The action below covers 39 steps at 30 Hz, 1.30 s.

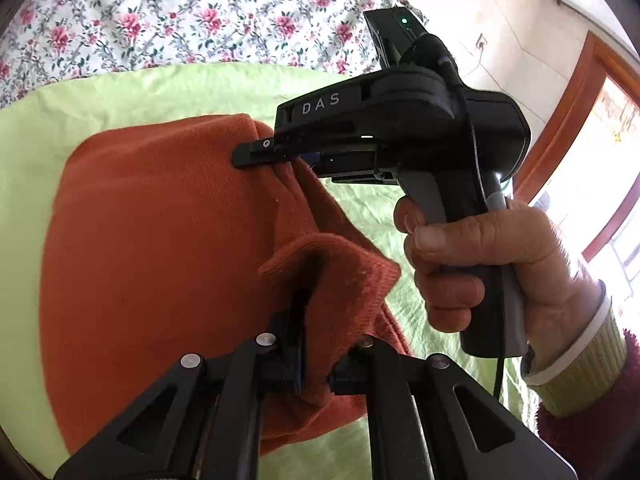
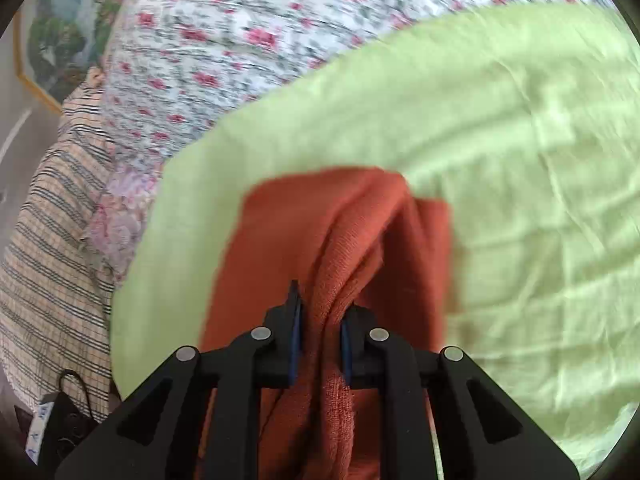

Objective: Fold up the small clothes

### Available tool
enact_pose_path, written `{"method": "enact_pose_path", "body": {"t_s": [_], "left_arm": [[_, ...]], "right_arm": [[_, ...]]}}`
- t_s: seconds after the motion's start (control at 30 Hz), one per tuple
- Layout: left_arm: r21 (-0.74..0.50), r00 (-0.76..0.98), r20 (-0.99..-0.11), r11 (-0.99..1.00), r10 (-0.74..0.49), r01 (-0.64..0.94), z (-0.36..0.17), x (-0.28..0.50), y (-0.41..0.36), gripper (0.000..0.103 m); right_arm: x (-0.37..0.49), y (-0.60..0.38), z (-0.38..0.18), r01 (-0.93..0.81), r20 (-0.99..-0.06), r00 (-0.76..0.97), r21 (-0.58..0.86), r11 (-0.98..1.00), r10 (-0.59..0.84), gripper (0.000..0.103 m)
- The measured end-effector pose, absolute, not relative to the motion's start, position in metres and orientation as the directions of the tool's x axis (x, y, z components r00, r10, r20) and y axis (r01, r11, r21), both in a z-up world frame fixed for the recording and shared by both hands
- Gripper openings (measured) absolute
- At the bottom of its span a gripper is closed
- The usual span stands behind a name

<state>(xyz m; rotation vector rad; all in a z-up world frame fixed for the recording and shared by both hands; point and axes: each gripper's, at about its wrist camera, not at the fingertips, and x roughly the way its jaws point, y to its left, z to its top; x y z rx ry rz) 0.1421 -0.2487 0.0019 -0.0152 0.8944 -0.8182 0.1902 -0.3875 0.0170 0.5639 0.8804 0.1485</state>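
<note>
"DAS" is printed in pale letters on the black right gripper, seen side-on from the left wrist. Its jaws are pinched tight on an edge of the rust knit garment. The left gripper has its jaws clamped on a ribbed fold. The garment lies on a crinkled green sheet. Only the right wrist view shows a striped cloth.

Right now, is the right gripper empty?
No, the right gripper is clamped on a bunched fold of the orange garment.
</note>
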Motion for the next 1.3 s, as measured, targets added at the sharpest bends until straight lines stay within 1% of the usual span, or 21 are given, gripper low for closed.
{"method": "enact_pose_path", "body": {"t_s": [0.13, 0.17, 0.3, 0.37, 0.43, 0.5, 0.53, 0.6, 0.63, 0.67, 0.77, 0.8, 0.87, 0.9, 0.93, 1.0, 1.13, 1.2, 1.23, 1.27, 1.3], "left_arm": [[-0.299, 0.348, -0.695, 0.693, -0.629, 0.656, -0.001, 0.142, -0.262, 0.010], [-0.290, 0.339, -0.706, 0.690, -0.622, 0.663, -0.004, 0.141, -0.266, 0.013], [-0.295, 0.312, -0.718, 0.678, -0.622, 0.673, -0.013, 0.139, -0.263, 0.016], [-0.324, 0.285, -0.713, 0.661, -0.641, 0.677, -0.010, 0.135, -0.253, 0.026], [-0.346, 0.264, -0.710, 0.651, -0.652, 0.676, -0.006, 0.131, -0.242, 0.034], [-0.366, 0.251, -0.702, 0.640, -0.666, 0.675, -0.001, 0.125, -0.229, 0.037], [-0.376, 0.249, -0.696, 0.638, -0.673, 0.672, 0.003, 0.123, -0.219, 0.041], [-0.381, 0.269, -0.688, 0.652, -0.673, 0.656, 0.010, 0.124, -0.195, 0.052], [-0.378, 0.288, -0.688, 0.668, -0.666, 0.641, 0.012, 0.126, -0.182, 0.062], [-0.376, 0.311, -0.686, 0.686, -0.658, 0.623, 0.014, 0.129, -0.167, 0.069], [-0.386, 0.354, -0.694, 0.738, -0.627, 0.553, 0.011, 0.145, -0.127, 0.078], [-0.402, 0.355, -0.698, 0.750, -0.622, 0.525, 0.008, 0.154, -0.116, 0.078], [-0.438, 0.353, -0.711, 0.776, -0.608, 0.453, -0.003, 0.175, -0.098, 0.078], [-0.462, 0.343, -0.718, 0.783, -0.606, 0.417, -0.010, 0.185, -0.091, 0.078], [-0.502, 0.316, -0.717, 0.775, -0.621, 0.384, -0.018, 0.202, -0.084, 0.078], [-0.556, 0.281, -0.711, 0.760, -0.645, 0.336, -0.031, 0.222, -0.081, 0.078], [-0.606, 0.212, -0.712, 0.738, -0.670, 0.296, -0.059, 0.251, -0.089, 0.079], [-0.648, 0.181, -0.687, 0.706, -0.704, 0.287, -0.070, 0.264, -0.098, 0.079], [-0.664, 0.177, -0.671, 0.689, -0.720, 0.290, -0.074, 0.268, -0.100, 0.077], [-0.671, 0.176, -0.659, 0.678, -0.731, 0.300, -0.075, 0.271, -0.104, 0.065], [-0.665, 0.183, -0.659, 0.679, -0.729, 0.311, -0.076, 0.272, -0.108, 0.059]], "right_arm": [[0.181, -0.399, 0.012, 0.107, -0.657, 0.668, 0.549, 0.829, 0.349, 0.017], [0.180, -0.400, 0.011, 0.109, -0.656, 0.672, 0.547, 0.830, 0.343, 0.017], [0.184, -0.393, -0.005, 0.160, -0.730, 0.629, 0.459, 0.874, 0.268, 0.017], [0.179, -0.394, -0.007, 0.164, -0.717, 0.643, 0.473, 0.866, 0.270, 0.017], [0.173, -0.393, -0.005, 0.174, -0.715, 0.651, 0.467, 0.867, 0.254, 0.019], [0.168, -0.392, -0.003, 0.192, -0.717, 0.658, 0.455, 0.870, 0.230, 0.020], [0.163, -0.391, -0.001, 0.199, -0.715, 0.664, 0.450, 0.870, 0.218, 0.021], [0.153, -0.390, 0.001, 0.212, -0.713, 0.671, 0.444, 0.871, 0.201, 0.021], [0.148, -0.389, 0.002, 0.217, -0.713, 0.674, 0.443, 0.870, 0.195, 0.022], [0.143, -0.389, 0.002, 0.224, -0.712, 0.676, 0.444, 0.868, 0.190, 0.022], [0.126, -0.392, 0.003, 0.259, -0.719, 0.674, 0.444, 0.858, 0.169, 0.022], [0.121, -0.395, 0.004, 0.264, -0.713, 0.680, 0.457, 0.849, 0.172, 0.024], [0.116, -0.400, 0.005, 0.259, -0.684, 0.700, 0.511, 0.820, 0.205, 0.049], [0.115, -0.403, 0.005, 0.254, -0.665, 0.712, 0.543, 0.801, 0.225, 0.068], [0.115, -0.404, 0.005, 0.246, -0.653, 0.719, 0.560, 0.791, 0.239, 0.072], [0.118, -0.404, 0.004, 0.240, -0.649, 0.718, 0.569, 0.786, 0.251, 0.072], [0.133, -0.400, -0.010, 0.252, -0.678, 0.679, 0.575, 0.778, 0.281, 0.072], [0.139, -0.397, -0.017, 0.253, -0.689, 0.658, 0.581, 0.774, 0.302, 0.072], [0.141, -0.395, -0.020, 0.249, -0.690, 0.652, 0.586, 0.771, 0.314, 0.070], [0.143, -0.392, -0.024, 0.240, -0.689, 0.644, 0.595, 0.767, 0.333, 0.068], [0.146, -0.388, -0.027, 0.233, -0.691, 0.637, 0.596, 0.769, 0.342, 0.054]]}}
